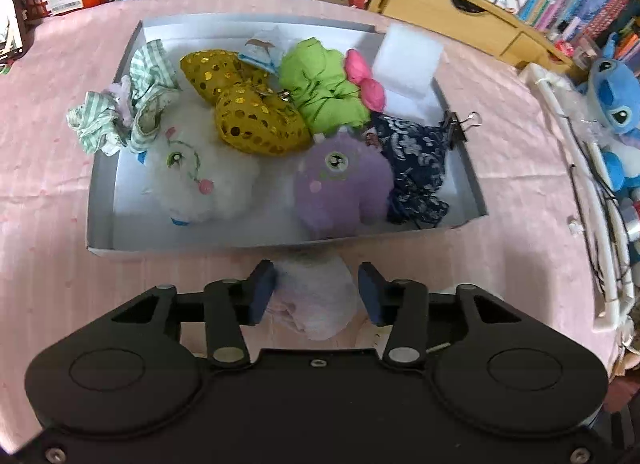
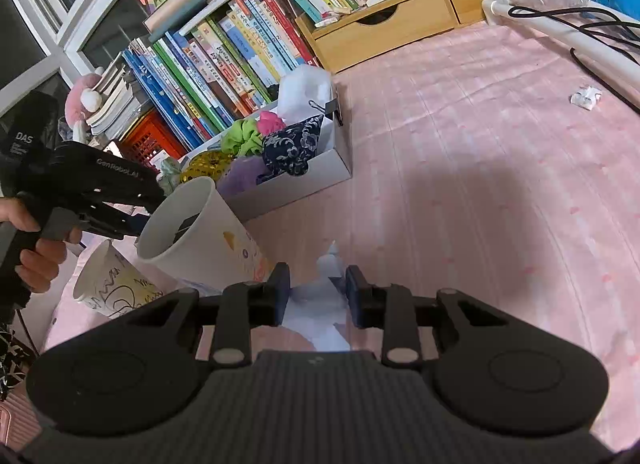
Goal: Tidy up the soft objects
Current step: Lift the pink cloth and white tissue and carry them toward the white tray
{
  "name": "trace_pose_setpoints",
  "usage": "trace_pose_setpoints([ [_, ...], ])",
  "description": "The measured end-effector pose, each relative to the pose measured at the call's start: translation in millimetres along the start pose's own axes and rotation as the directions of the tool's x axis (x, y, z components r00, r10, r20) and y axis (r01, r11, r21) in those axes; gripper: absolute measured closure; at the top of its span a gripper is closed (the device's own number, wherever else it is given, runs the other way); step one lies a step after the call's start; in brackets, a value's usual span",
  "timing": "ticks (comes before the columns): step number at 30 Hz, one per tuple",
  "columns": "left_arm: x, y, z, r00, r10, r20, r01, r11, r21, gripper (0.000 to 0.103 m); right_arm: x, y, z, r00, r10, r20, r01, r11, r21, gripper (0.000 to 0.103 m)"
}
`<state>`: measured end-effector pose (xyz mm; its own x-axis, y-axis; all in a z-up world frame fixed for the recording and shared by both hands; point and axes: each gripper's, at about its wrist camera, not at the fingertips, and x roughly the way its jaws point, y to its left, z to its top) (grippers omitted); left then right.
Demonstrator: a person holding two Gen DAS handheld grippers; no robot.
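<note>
A white box on the pink cloth holds soft things: a white plush, a purple plush, a gold sequin piece, a green scrunchie, a striped scrunchie and dark floral cloth. My left gripper is shut on a pale pink-white soft toy just before the box's near wall. My right gripper is shut on a white crumpled tissue above the cloth. The box also shows in the right wrist view.
Two paper cups lie beside the left gripper body. Books and a wooden drawer unit line the back. A white rail with cables, a blue plush and a paper scrap are at right.
</note>
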<state>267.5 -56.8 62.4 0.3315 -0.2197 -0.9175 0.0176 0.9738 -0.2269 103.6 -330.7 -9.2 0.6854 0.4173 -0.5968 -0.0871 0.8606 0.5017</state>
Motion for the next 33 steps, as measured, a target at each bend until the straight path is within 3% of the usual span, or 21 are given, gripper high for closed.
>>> trace_pose_setpoints([
  [9, 13, 4, 3, 1.000, 0.007, -0.027, -0.008, 0.999, -0.045, 0.057, 4, -4, 0, 1.000, 0.005, -0.006, -0.005, 1.000, 0.017, 0.067],
  [16, 6, 2, 0, 1.000, -0.003, -0.003, 0.003, 1.000, -0.007, 0.066, 15, -3, -4, 0.999, 0.011, -0.034, -0.011, 1.000, 0.010, 0.066],
  [25, -12, 2, -5, 0.999, -0.046, 0.023, 0.046, 0.999, 0.014, 0.067, 3, 1, -6, 1.000, 0.015, -0.026, -0.017, 0.999, -0.050, 0.040],
  [31, -26, 0, -10, 0.997, -0.062, 0.050, 0.060, 0.997, 0.043, 0.067, 0, 13, -15, 0.998, -0.037, -0.042, 0.030, 0.987, -0.157, 0.040],
  [33, -31, -1, -12, 0.996, -0.070, 0.058, 0.067, 0.996, 0.051, 0.067, 2, 19, -19, 0.997, -0.067, -0.048, 0.057, 0.980, -0.191, 0.056],
])
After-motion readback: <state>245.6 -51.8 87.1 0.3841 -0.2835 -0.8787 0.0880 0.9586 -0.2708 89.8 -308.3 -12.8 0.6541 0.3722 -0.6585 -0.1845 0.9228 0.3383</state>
